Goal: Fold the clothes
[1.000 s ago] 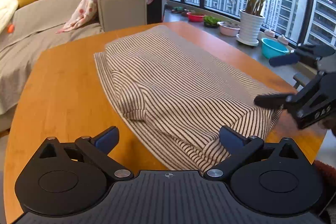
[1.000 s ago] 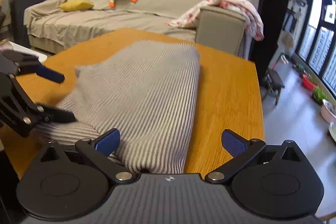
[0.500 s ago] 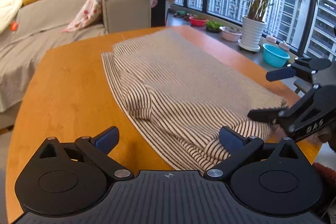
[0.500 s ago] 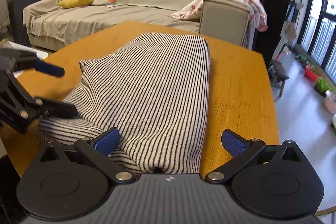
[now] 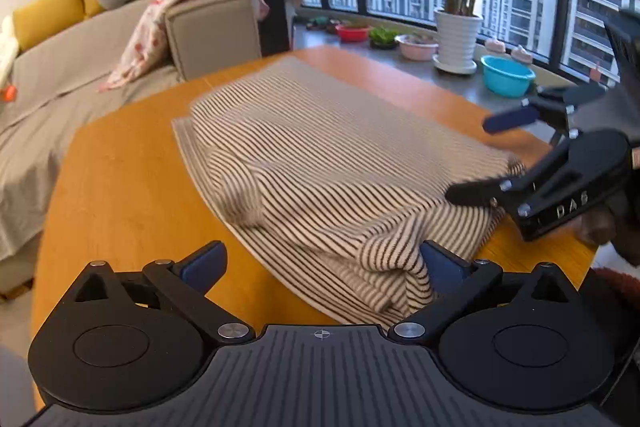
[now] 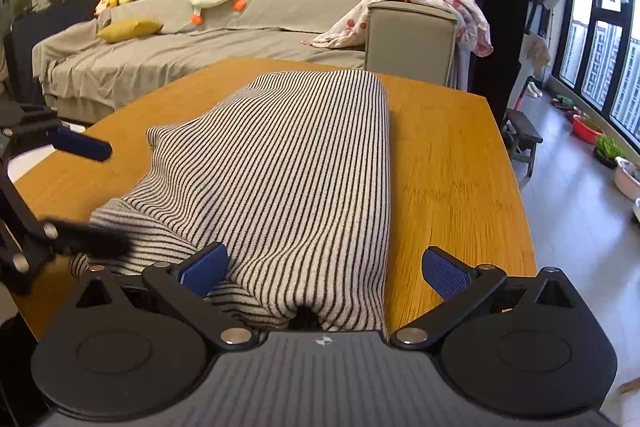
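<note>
The striped garment (image 5: pixel 328 167) is lying on the wooden worktop (image 5: pixel 120 187) in a long, doubled-over band, with a thinner layer peeking out along the edge facing the sofa (image 6: pixel 248 27) and a bunched roll of cloth at the near end.

Both grippers are working at that near end. The left gripper (image 5: pixel 320 263) is standing spread wide, holding nothing; one of its blue pads is touching the bunched roll and the other is hanging over bare wood on the sofa side of the garment. The right gripper (image 6: pixel 320 267) is likewise spread wide and clamping nothing, its two pads straddling the garment's end and the cloth running in under its body.

The chief risk, as I judge it, is that either gripper is closing on only the top ply of that roll. The layers are sitting loosely on one another, so a shallow pinch would be lifting one ply and dragging the rest askew, spoiling the straight edge on the side away from the sofa.

A second risk is the pair working against each other: they are crowding the same end of the garment, and the left-wrist view shows the right gripper's lower finger resting right against the cloth. Uneven pulls would be twisting the band.

The knit also looks soft and stretchy; a hard tug is likely to distort it rather than shift it cleanly.
</note>
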Action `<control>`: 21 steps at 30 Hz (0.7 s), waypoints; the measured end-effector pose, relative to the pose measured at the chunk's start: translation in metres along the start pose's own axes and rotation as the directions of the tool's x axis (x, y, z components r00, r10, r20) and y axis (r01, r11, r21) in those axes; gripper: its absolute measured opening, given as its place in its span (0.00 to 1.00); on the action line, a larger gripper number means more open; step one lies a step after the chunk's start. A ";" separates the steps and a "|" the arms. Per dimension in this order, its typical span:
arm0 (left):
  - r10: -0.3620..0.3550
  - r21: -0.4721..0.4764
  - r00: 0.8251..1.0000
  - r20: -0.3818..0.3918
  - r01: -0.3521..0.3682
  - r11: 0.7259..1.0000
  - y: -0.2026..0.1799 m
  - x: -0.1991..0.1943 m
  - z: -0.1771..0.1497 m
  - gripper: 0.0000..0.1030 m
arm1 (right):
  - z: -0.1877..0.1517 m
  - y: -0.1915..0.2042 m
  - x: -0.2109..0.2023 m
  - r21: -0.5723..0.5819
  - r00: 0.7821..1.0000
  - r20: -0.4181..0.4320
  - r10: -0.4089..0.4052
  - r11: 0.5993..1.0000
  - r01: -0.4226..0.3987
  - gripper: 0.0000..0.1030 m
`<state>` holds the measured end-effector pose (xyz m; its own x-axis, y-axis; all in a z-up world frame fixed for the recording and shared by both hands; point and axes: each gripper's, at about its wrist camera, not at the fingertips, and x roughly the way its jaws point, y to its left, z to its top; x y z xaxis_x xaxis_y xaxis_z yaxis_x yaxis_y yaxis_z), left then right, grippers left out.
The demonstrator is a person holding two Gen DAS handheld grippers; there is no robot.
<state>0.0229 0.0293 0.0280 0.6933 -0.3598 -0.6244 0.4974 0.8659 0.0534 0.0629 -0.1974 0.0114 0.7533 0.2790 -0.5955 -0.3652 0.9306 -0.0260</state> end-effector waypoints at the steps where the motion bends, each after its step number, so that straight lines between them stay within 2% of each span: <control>1: -0.013 -0.026 1.000 0.013 0.013 1.000 0.005 -0.005 0.002 1.00 | 0.001 0.001 -0.001 -0.014 1.000 0.001 0.006 1.000 -0.006 1.00; 3: -0.038 -0.076 0.998 0.041 0.041 0.996 0.014 -0.014 0.006 1.00 | 0.004 0.002 -0.006 -0.061 1.000 0.012 0.017 0.998 -0.016 1.00; 5: -0.017 -0.094 0.999 0.051 0.022 0.995 0.019 -0.014 0.008 1.00 | 0.009 0.002 -0.014 -0.108 0.998 0.053 0.021 0.994 -0.015 1.00; 8: 0.029 -0.063 1.000 -0.007 -0.029 0.998 0.017 0.003 0.004 1.00 | 0.016 0.007 -0.028 -0.164 0.991 0.130 0.039 0.986 -0.017 1.00; 10: 0.045 -0.040 0.998 -0.044 -0.047 0.998 0.016 0.014 -0.001 1.00 | 0.019 0.016 -0.039 -0.240 0.983 0.133 0.125 0.966 -0.090 0.91; 12: 0.024 -0.059 0.999 -0.044 -0.027 0.998 0.019 0.015 -0.003 1.00 | 0.017 0.028 -0.045 -0.334 0.969 0.074 0.235 0.922 -0.198 0.78; 14: 0.024 -0.073 0.999 -0.034 -0.027 0.997 0.022 0.011 -0.004 1.00 | 0.010 0.045 -0.045 -0.423 0.953 -0.007 0.304 0.862 -0.278 0.75; 15: 0.024 -0.080 0.999 -0.030 -0.026 0.996 0.024 0.009 -0.004 1.00 | 0.004 0.053 -0.042 -0.470 0.950 -0.039 0.310 0.833 -0.291 0.74; 17: 0.024 -0.094 0.999 -0.021 -0.026 0.995 0.027 0.005 -0.005 1.00 | -0.007 0.069 -0.034 -0.560 0.953 -0.077 0.292 0.778 -0.284 0.74; 19: 0.030 -0.104 0.999 -0.011 -0.031 0.994 0.029 -0.001 -0.005 1.00 | -0.015 0.080 -0.026 -0.632 0.965 -0.068 0.252 0.738 -0.237 0.74; 21: 0.037 -0.109 0.999 0.000 -0.036 0.993 0.033 -0.008 -0.005 1.00 | -0.016 0.086 -0.022 -0.656 0.973 -0.035 0.226 0.729 -0.193 0.74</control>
<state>0.0315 0.0623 0.0311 0.7111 -0.3280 -0.6220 0.4119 0.9112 -0.0096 0.0065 -0.1277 0.0094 0.6317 0.4736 -0.6138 -0.7707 0.4694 -0.4310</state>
